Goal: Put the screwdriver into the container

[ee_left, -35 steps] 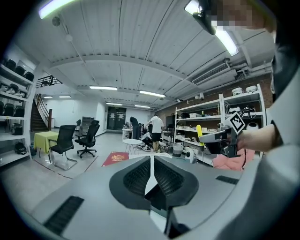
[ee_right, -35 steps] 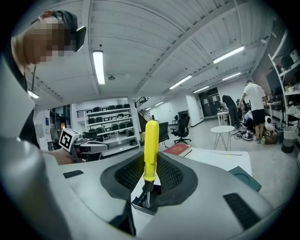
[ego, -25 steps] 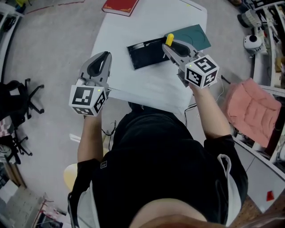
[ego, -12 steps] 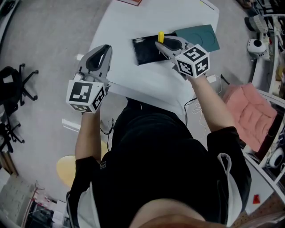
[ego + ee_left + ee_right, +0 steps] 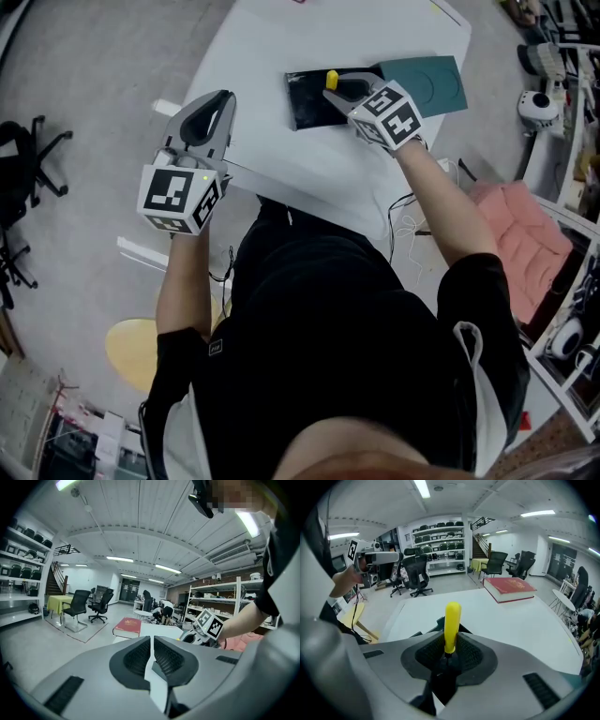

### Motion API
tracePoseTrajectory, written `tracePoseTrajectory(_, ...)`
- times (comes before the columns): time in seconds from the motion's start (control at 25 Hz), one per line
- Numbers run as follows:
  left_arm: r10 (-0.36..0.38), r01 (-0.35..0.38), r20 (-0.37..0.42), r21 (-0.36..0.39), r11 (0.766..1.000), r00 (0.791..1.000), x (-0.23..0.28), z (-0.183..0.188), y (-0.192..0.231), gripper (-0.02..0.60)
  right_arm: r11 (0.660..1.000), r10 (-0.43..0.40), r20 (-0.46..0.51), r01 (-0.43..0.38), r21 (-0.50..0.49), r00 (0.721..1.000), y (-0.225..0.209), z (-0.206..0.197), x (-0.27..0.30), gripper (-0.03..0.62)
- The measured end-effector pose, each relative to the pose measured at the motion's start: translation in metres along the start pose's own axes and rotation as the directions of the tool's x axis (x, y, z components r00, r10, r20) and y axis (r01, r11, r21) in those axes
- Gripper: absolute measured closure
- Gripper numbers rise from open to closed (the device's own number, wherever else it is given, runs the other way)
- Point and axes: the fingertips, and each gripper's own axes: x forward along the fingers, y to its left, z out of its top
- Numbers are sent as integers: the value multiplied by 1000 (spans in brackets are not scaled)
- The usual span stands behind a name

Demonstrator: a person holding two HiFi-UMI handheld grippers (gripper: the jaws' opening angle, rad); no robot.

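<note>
The left gripper (image 5: 221, 97) hovers at the left edge of the white table (image 5: 262, 47), its jaws pressed together with only a thin slit between them and nothing in it. To the right, the right gripper (image 5: 335, 86) is clamped on the screwdriver (image 5: 452, 623), whose yellow handle sticks out past the jaw tips. It hangs over the right part of the black container (image 5: 307, 101), which lies on the table just beside a teal mat (image 5: 437, 81).
</note>
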Motion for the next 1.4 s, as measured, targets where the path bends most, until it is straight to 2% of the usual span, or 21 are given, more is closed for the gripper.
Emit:
tracePoseTrajectory(0.16, 5, -5, 5, -15, 1000, 1000, -4, -3, 5, 548, 999, 0, -58, -2, -34, 998, 2, -1, 4, 500)
tracePoseTrajectory(0.36, 7, -7, 9, -29, 1000, 1000, -4, -6, 5, 548, 999, 6, -63, -9, -47, 998, 3, 1, 11, 502)
tracePoseTrajectory(0.48, 11, -11, 7, -36, 999, 1000, -6, -9, 7, 548, 997, 22, -98, -29, -72, 995, 11, -1, 21, 502)
tracePoseTrajectory(0.76, 27, -27, -6, -58, 998, 1000, -11, -19, 22, 548, 985, 1, -244, -43, -164, 970, 12, -24, 57, 502)
tracePoseTrajectory(0.96, 37, -38, -17, -69, 997, 999, -15, -26, 26, 548, 989, 7, -304, -52, -140, 953, 9, -39, 70, 502)
tracePoseTrajectory(1.2, 33, -35, -18, -74, 997, 999, -23, -30, 30, 548, 994, -15, -313, -21, -110, 950, 8, -42, 75, 500)
tracePoseTrajectory(1.4, 14, -14, -3, -62, 998, 1000, -33, -24, 28, 548, 996, -48, -260, 28, -82, 964, 9, -31, 62, 477)
